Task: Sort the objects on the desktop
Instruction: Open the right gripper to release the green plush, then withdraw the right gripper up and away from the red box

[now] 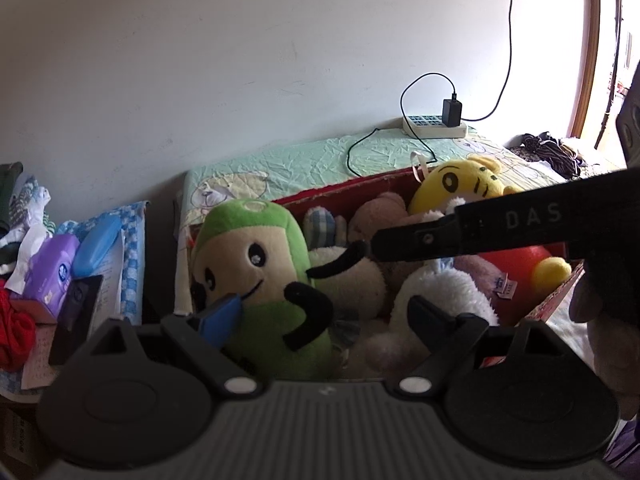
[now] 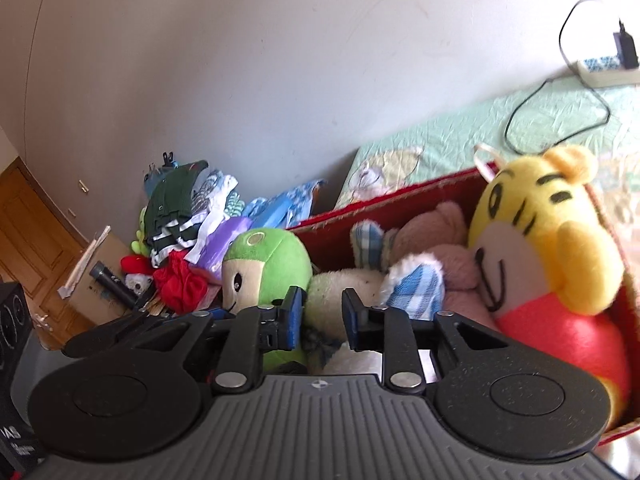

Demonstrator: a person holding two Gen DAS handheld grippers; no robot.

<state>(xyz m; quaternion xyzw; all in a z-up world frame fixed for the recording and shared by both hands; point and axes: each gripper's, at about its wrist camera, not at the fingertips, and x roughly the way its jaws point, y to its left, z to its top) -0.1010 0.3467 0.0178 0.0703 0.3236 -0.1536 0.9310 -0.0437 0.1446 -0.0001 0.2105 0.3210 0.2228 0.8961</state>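
Observation:
A red box [image 1: 340,190] on the green-covered surface holds several plush toys. A green plush with a cream face [image 1: 256,256] stands at its left end, and a yellow tiger plush [image 1: 460,184] sits at the far right. My left gripper [image 1: 324,304] is open around the green plush's lower body, and its blue pad [image 1: 222,316] lies against the face. My right gripper [image 2: 322,316] is open, blue pads apart, over a cream plush [image 2: 340,284] between the green plush [image 2: 268,256] and the tiger [image 2: 552,232]. In the left wrist view its finger reaches in from the right, near the green plush's black arm [image 1: 340,260].
Left of the box [image 2: 400,196] lies a heap: a purple tissue pack [image 1: 54,268], a blue case [image 1: 98,246], red cloth [image 1: 16,332], folded clothes [image 2: 176,204]. A power strip with a charger [image 1: 436,126] and cable sits by the wall. A brown door [image 2: 28,236] is far left.

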